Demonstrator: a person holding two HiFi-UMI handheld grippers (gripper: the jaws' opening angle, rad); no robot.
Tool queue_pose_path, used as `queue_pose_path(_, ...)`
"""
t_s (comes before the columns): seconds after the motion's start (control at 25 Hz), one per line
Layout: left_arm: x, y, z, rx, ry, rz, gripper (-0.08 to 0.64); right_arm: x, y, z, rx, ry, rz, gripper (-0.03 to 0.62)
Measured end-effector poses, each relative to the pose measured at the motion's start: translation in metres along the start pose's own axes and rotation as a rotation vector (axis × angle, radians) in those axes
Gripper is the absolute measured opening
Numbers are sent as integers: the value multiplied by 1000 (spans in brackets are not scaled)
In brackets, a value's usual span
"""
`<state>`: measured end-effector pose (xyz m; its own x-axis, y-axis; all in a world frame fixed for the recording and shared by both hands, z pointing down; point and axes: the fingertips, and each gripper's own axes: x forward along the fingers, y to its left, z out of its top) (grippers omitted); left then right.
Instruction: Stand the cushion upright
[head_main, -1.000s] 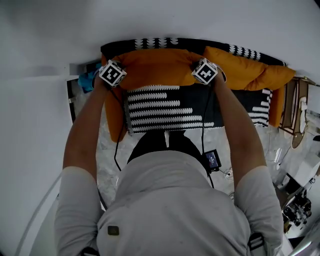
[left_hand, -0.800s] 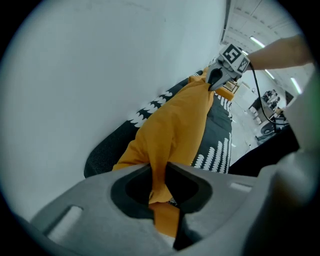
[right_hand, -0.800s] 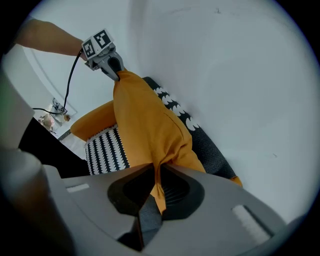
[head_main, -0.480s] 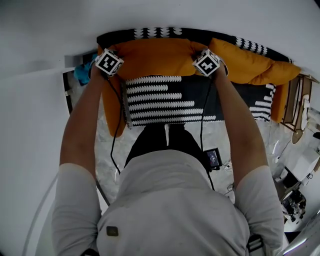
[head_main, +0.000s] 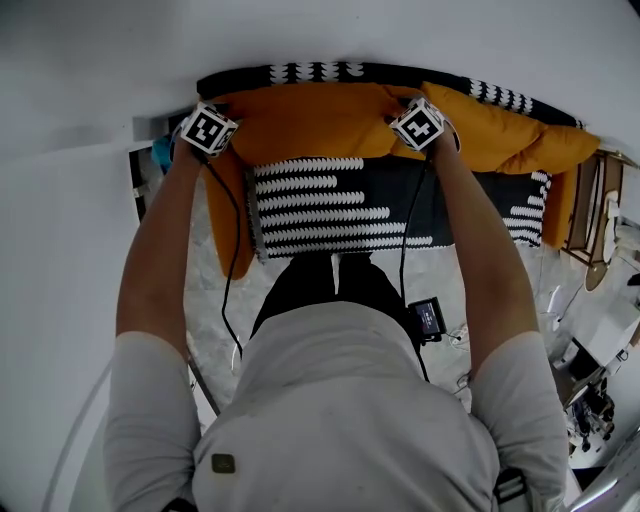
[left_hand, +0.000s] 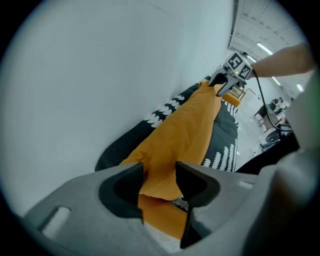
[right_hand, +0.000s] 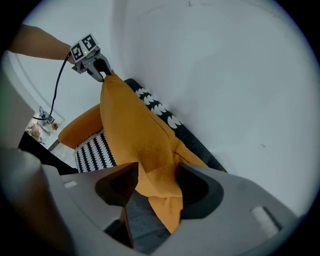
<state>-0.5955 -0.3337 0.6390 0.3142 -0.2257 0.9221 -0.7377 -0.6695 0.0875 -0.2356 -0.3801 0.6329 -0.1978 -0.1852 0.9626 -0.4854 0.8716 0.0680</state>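
Counted first: two grippers, two large cushions, two narrow side pieces, two cables, one sofa.

Left gripper (left_hand: 159, 181) and right gripper (right_hand: 157, 181) each in one hand, both pointing steeply down at the sofa's back edge. Between them one orange cushion (head_main: 310, 120), standing upright on its long edge along the back edge of the sofa (head_main: 340, 205), against the black backrest (head_main: 310, 72) and close to the white wall (head_main: 300, 30). Left gripper at the cushion's upper left corner, right gripper at its upper right corner. Jaws of both parted to a middle width, having just been opening; in each gripper view a corner of orange fabric between the jaws, lying loose there and not pinched.

Second cushion (head_main: 510, 135), also orange, just beside the first, slumped along the back edge toward the sofa's right back corner. Orange side pieces down the left end (head_main: 228, 225) and the right end (head_main: 554, 215) of the seat. One black cable hanging from the left gripper (right_hand: 56, 87), one from the right (head_main: 405, 255).

Open room: the patterned seat in front of the upright cushion, as far as the front edge. Behind, the backrest right at the wall. Near the right end a wooden frame (head_main: 590, 215); at the left end a narrow gap, then a white surface (head_main: 60, 260).
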Motion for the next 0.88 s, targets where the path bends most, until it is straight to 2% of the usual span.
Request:
queue_pose_path(0.12, -12, 9, -4, -17, -10, 30, 215, -8, -6, 3, 8, -9, -27, 285)
queue_pose_path(0.36, -41, 10, -1, -81, -82, 50, 224, -32, -5, 10, 10, -54, -60, 288)
queue_pose_path(0.68, -106, -11, 28, -138, -280, 62, 229, -88, 21, 40, -17, -169, -114, 275)
queue_pose_path(0.88, -159, -30, 46, -189, -440, 101, 229, -147, 42, 65, -14, -316, -181, 235)
